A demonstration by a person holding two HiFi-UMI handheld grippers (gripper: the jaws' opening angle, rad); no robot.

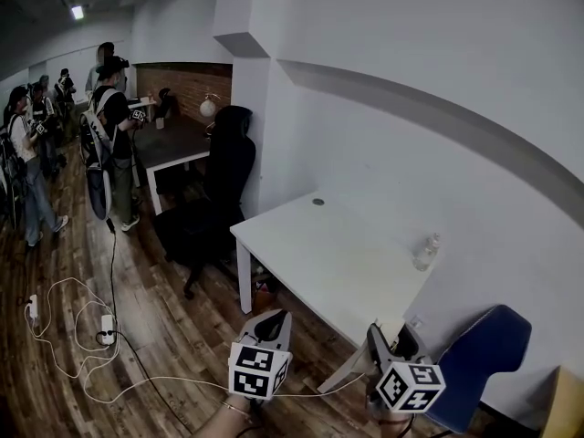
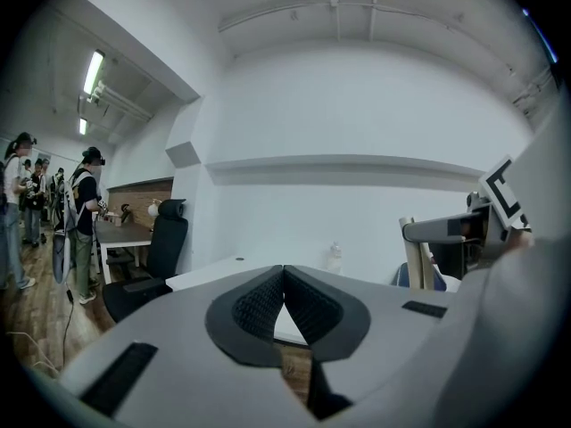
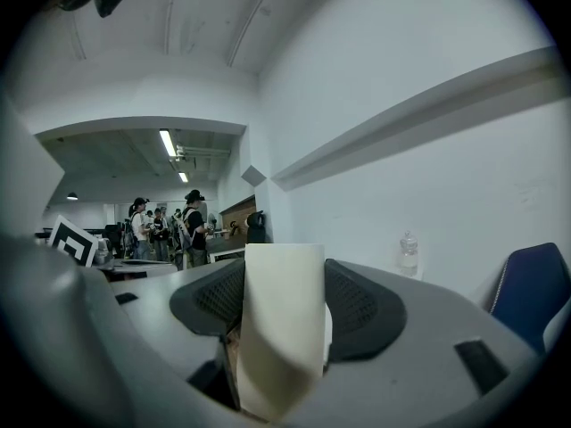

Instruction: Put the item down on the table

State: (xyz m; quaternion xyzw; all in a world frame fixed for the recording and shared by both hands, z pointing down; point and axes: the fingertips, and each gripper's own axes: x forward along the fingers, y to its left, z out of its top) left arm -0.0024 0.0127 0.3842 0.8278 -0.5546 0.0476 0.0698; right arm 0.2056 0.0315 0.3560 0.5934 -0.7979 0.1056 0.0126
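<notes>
My right gripper (image 3: 284, 279) is shut on a cream-white, curved item (image 3: 284, 328) that stands upright between its dark pads. In the head view this gripper (image 1: 375, 336) hangs off the near corner of the white table (image 1: 319, 254), level with its front edge; the item itself is hidden there. My left gripper (image 2: 284, 272) is shut with its pads touching and nothing between them. It floats over the wood floor in front of the table (image 2: 214, 273), seen in the head view as the left gripper (image 1: 271, 318).
A clear water bottle (image 1: 425, 252) stands on the table by the wall, and a small dark disc (image 1: 318, 202) lies at its far end. A blue chair (image 1: 484, 354) is at the right, a black office chair (image 1: 214, 199) to the left. Cables (image 1: 82, 327) lie on the floor; people (image 1: 109, 135) stand far left.
</notes>
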